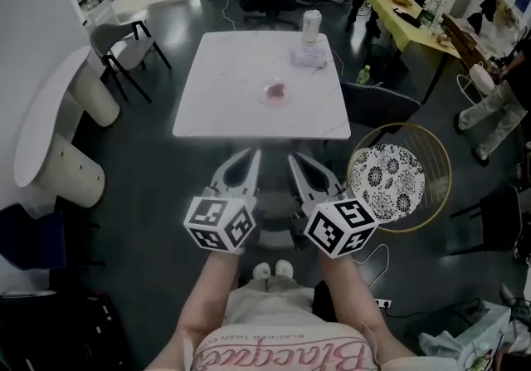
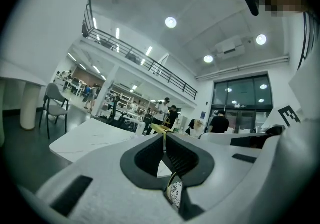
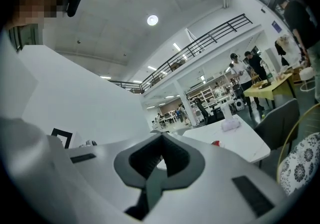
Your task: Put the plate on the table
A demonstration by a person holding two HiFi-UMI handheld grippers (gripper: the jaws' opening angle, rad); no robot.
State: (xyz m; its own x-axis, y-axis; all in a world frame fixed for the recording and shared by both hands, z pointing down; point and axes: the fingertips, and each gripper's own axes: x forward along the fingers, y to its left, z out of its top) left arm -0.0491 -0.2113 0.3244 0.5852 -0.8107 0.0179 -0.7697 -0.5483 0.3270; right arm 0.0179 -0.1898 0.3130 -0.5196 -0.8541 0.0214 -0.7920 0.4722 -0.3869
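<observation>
Plate [image 1: 276, 93] on table [image 1: 216, 104], well beyond left tongs [image 1: 251, 155] and right tongs [image 1: 293, 159], both closed, empty

The table [image 1: 211, 108] is open along its front edge; a pink object [image 1: 276, 93] sits centre.

Cup [image 1: 311, 26] on table [image 1: 224, 100], plate [image 1: 386, 181] perhaps in basket [image 1: 436, 140], right

I see a white tabletop [image 1: 224, 104] carrying a pink item [image 1: 275, 93] mid-surface, plus a cup [image 1: 311, 26] and a crumpled wrap [image 1: 309, 57] near its far edge.
</observation>
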